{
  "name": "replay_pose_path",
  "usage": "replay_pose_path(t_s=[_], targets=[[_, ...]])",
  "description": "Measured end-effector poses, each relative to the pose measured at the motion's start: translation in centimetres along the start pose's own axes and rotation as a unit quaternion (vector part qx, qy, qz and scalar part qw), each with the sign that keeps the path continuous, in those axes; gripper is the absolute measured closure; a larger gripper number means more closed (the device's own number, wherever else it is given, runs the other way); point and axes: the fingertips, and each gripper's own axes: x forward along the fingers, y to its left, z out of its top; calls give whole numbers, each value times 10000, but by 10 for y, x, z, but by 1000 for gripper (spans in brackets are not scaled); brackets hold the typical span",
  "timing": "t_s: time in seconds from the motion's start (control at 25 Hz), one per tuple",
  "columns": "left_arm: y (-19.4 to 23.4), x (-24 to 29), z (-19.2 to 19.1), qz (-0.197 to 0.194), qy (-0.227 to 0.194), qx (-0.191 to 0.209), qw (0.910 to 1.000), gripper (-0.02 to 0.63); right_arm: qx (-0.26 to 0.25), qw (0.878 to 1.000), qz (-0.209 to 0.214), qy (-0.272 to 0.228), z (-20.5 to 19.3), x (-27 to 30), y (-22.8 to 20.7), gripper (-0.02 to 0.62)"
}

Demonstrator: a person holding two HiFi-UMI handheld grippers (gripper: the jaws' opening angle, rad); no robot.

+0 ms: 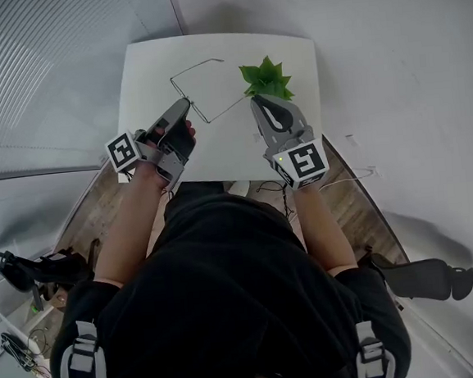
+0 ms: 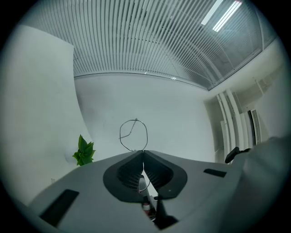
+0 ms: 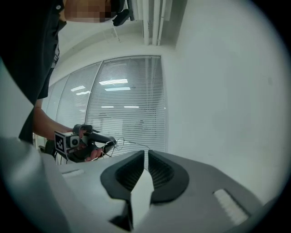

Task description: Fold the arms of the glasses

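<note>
Wire glasses poke out ahead of the left claw, which is clamped on them. Right claw is closed, empty, right beside the loose arm's tip.

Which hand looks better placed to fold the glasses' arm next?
Probably the right. The left gripper is shut on the glasses, steadying them. The right gripper is shut on nothing, and its tips sit close to a free arm's end near the plant.

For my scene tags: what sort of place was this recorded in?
Probably an office or meeting room: slatted window blinds, ceiling strip lights, and a small white table with a green plant on it.
</note>
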Motion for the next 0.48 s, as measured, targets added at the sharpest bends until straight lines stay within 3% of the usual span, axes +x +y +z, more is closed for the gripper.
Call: replay_pose_path(t_s=[0.12,0.48], targets=[[-2,-1,1,-33,1,9,10000,594,-113,9997,-28,217,-10,0,-2,528],[-8,-1,0,-99,-5,-25,9999,594,-1139,9900,-220,800,-24,13,-1,522]])
